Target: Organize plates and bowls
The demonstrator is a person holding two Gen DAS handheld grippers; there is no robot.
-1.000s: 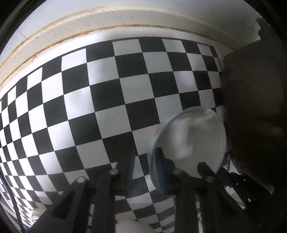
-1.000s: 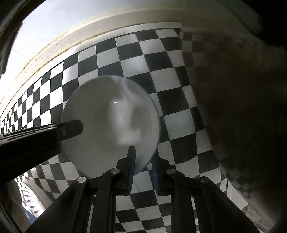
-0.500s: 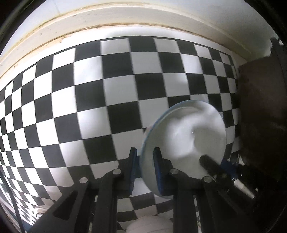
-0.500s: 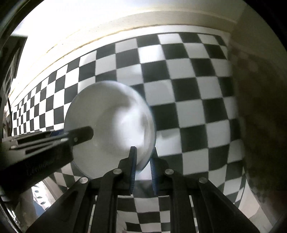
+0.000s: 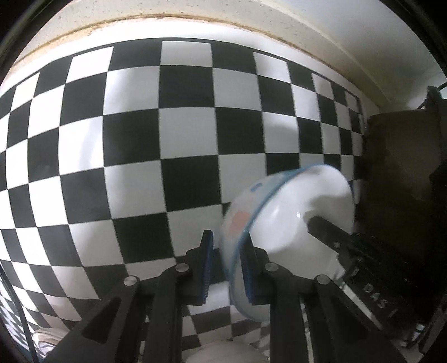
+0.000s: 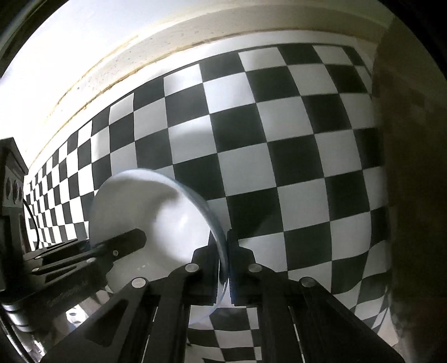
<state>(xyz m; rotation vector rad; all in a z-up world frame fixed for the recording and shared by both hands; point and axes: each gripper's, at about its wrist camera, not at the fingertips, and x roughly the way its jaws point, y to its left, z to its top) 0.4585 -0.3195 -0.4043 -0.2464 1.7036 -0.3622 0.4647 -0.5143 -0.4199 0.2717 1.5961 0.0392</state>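
A white bowl [image 5: 293, 217] with a thin blue rim and a coloured mark on its outside hangs tilted over the checkered cloth, held from two sides. In the left wrist view my left gripper [image 5: 227, 265] is shut on its near rim. One finger [image 5: 327, 234] of the right gripper reaches into the bowl from the right. In the right wrist view the bowl [image 6: 151, 212] is at lower left. My right gripper [image 6: 223, 268] has its jaws closing on the rim, pads pressed to it. A finger [image 6: 125, 243] of the left gripper lies inside the bowl.
A black-and-white checkered cloth [image 5: 139, 139] covers the surface below, bounded by a cream ledge [image 5: 223, 11] at the far side. A dark brown bulk [image 5: 405, 181] stands at the right, seen also as the dark mass [image 6: 413, 167]. White dishes [image 5: 223, 351] show at the bottom edge.
The bowl has tipped further onto its edge and both grippers have shifted with it across the cloth. The right jaws have pinched tighter on the rim.
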